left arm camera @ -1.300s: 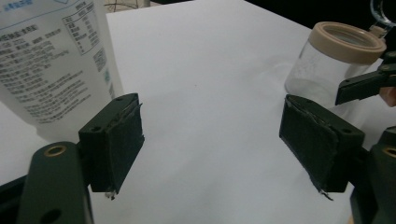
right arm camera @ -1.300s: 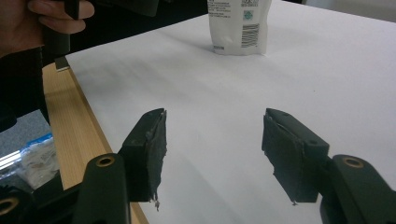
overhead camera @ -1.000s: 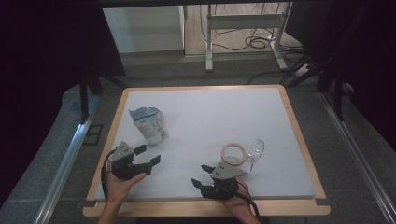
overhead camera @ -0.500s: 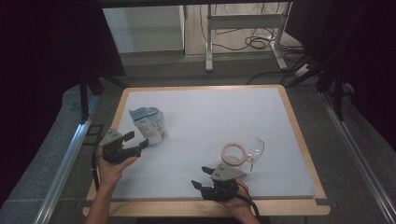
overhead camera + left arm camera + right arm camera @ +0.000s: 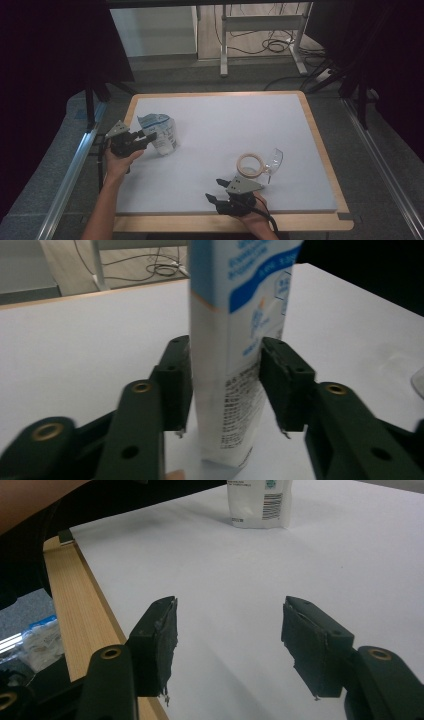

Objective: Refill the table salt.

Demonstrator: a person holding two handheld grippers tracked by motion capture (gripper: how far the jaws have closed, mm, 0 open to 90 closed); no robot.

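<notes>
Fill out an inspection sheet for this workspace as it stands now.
Surface: white board in a wooden frame, flat and clean.
Job's things: blue-and-white pouch stands upright near the board's left edge.
Clutter: tape roll and a clear plastic piece touching it, near the right gripper.
Grippers: left gripper has just been closing, the pouch between its pads, both against the pouch's sides; right gripper open, holding nothing, above bare board.
Cables: one trails from the right gripper; more lie on the floor beyond the table.
Surroundings: metal stand legs, dark curtains at both sides, grey floor.
</notes>
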